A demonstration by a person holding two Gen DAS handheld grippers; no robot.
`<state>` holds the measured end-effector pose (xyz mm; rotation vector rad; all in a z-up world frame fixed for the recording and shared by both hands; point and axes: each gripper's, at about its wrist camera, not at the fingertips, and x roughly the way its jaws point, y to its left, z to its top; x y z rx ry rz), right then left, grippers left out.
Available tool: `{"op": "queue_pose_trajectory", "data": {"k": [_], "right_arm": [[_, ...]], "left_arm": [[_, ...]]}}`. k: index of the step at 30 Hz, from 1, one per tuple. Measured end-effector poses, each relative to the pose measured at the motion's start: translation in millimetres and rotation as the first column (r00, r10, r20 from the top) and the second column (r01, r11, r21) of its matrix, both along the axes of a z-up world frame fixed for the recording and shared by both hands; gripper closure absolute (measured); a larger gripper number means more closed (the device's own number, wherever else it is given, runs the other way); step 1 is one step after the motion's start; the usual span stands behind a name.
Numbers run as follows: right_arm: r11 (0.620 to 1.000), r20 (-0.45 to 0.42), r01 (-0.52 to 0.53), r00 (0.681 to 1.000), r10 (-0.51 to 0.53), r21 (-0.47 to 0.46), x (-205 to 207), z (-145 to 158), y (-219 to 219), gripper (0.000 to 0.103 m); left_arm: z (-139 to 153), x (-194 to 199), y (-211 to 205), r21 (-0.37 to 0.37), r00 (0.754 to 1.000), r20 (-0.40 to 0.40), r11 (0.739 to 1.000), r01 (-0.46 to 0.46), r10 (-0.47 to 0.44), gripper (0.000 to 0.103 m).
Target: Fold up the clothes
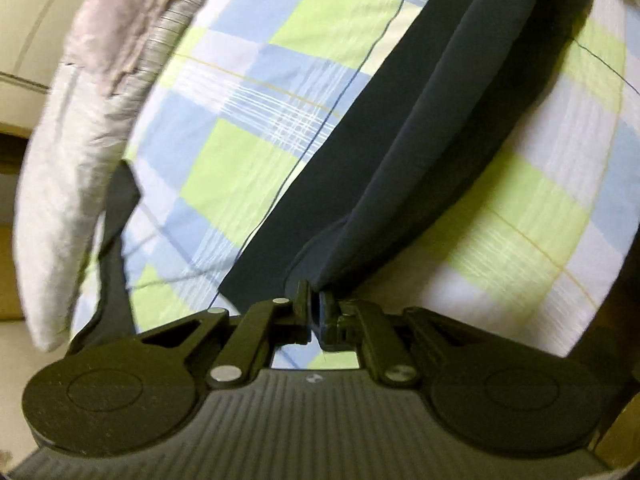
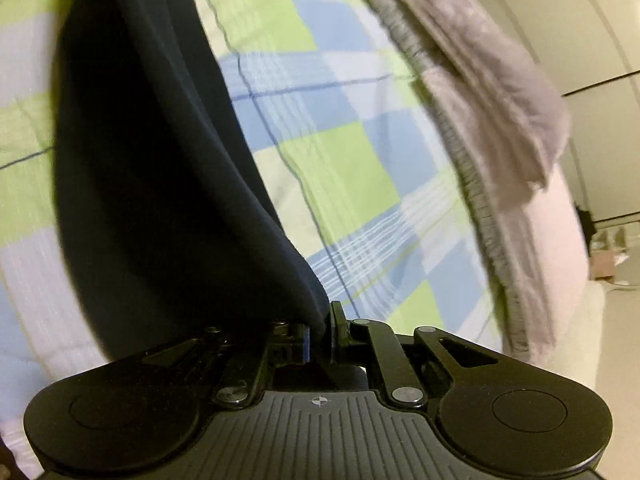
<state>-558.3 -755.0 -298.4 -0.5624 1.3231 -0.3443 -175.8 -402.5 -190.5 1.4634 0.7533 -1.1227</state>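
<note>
Checked bedsheet [image 1: 248, 152], blue, green and white squares, covers the bed and fills both views; pale wall and cabinet panels behind. Grey-pink blanket [image 1: 80, 128] lies bunched along the far edge of the bed, same blanket [image 2: 500, 92] at the right in the right wrist view. Task item is a dark navy garment [image 1: 440, 100], lifted off the sheet and hanging as a stretched band between the two grippers; part of it appears to trail onto the sheet toward the far side, contact unclear through motion blur. Left gripper [image 1: 314, 308] is clenched on one edge of the garment, cloth bunched right at the fingertips. Right gripper [image 2: 320, 332] is pinched on the other end of the same garment [image 2: 160, 160], fabric running up from between the fingers. Both point steeply down at the bed. Judged stage: garment picked up by two points, being carried or spread before the fold is laid. Risks: each grip looks like a thin pinch on an edge, so a fast swing could pull cloth out of one gripper and drop that side; uneven tension could twist the band so the fold lands crooked; the trailing end could drag and catch the blanket near the far edge or wrinkle the sheet.
</note>
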Motion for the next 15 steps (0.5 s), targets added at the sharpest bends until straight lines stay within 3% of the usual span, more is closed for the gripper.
{"op": "queue_pose_trajectory", "data": {"k": [7, 10, 11, 14, 15], "right_arm": [[0.993, -0.067, 0.079, 0.995, -0.073, 0.087, 27, -28, -33, 0.096], [0.986, -0.095, 0.102, 0.991, -0.090, 0.129, 35, -49, -44, 0.096], [0.983, -0.105, 0.110, 0.990, -0.095, 0.148, 39, -56, -51, 0.096], [0.969, -0.134, 0.146, 0.984, -0.121, 0.198, 49, -79, -66, 0.095], [0.966, -0.141, 0.155, 0.982, -0.127, 0.209, 53, -86, -71, 0.095]], "left_arm": [[-53, 64, -47, 0.055, 0.996, -0.085, 0.998, 0.001, 0.004, 0.099], [-81, 78, -65, 0.101, 0.997, -0.080, 0.995, 0.001, 0.007, 0.095], [-91, 82, -70, 0.116, 0.997, -0.075, 0.993, -0.001, 0.010, 0.091], [-115, 92, -85, 0.151, 0.999, -0.028, 0.988, -0.018, 0.023, 0.064], [-122, 96, -89, 0.159, 1.000, -0.008, 0.987, -0.028, 0.030, 0.062]]}}
